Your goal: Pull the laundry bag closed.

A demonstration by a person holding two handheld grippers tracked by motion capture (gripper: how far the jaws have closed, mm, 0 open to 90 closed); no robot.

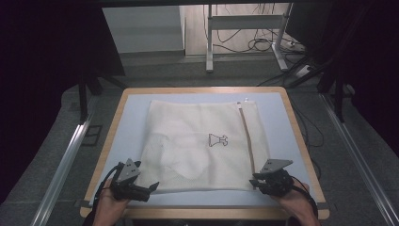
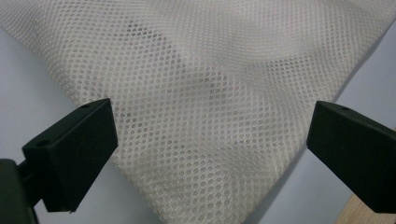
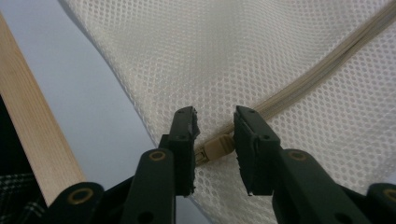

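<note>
Your right gripper [image 3: 215, 140] at the zipper pull

Your jaws stand narrowly apart over the white mesh bag [image 3: 243, 60], the tan zipper pull [image 3: 214, 150] lying in the gap between them, untouched. The zipper [image 3: 322, 77] runs off toward 2 o'clock. At 9 o'clock lie the pale tabletop [image 3: 74, 98] and its wooden edge [image 3: 32, 135].
</note>
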